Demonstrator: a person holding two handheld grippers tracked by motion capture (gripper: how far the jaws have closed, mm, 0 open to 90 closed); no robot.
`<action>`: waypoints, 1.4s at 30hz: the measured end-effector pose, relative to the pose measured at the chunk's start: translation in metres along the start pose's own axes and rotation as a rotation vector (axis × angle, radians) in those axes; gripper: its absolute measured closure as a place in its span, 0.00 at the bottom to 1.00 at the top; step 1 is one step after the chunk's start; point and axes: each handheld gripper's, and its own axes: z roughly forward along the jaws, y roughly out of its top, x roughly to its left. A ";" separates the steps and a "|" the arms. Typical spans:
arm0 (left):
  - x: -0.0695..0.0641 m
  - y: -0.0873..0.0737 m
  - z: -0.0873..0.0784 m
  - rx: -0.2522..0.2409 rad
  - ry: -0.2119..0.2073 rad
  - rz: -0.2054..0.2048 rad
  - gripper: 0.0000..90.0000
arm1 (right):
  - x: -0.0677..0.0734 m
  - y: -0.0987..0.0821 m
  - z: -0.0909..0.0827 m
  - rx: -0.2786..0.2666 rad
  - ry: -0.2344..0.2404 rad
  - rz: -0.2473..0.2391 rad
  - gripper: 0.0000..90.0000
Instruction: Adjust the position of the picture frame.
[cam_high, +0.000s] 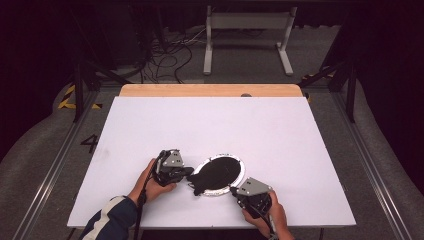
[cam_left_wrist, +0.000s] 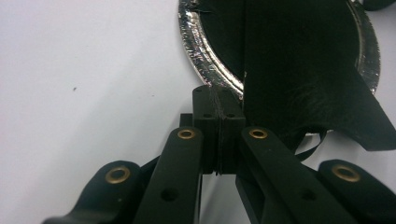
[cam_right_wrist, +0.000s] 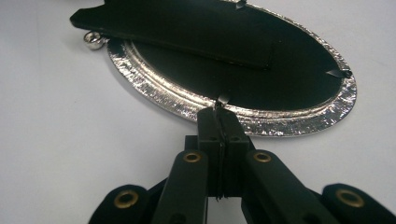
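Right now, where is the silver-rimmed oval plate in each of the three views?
High view: the silver-rimmed oval plate lies near the table's front edge, between the two grippers.
Left gripper view: top right, beyond the shut jaws.
Right gripper view: across the upper middle, past the jaw tips.
Shared landmark: the black cloth lying on the plate.

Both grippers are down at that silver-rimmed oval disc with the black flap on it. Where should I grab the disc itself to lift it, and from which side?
Take the silver-rimmed disc by its thin foil rim, coming in low from the near edge, where the right gripper already sits shut. The disc lies flat on the white table, so probably only the rim offers an edge. Avoid the side under the black flap.
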 end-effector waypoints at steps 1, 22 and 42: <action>-0.001 0.000 0.000 0.004 0.002 0.005 0.99 | 0.000 0.000 0.000 0.000 -0.005 -0.003 1.00; -0.010 -0.004 -0.007 0.034 -0.043 0.047 1.00 | -0.010 0.002 0.002 0.007 0.004 0.023 1.00; -0.007 -0.014 -0.012 0.002 -0.107 -0.026 0.99 | -0.024 0.013 0.015 0.022 0.010 0.083 1.00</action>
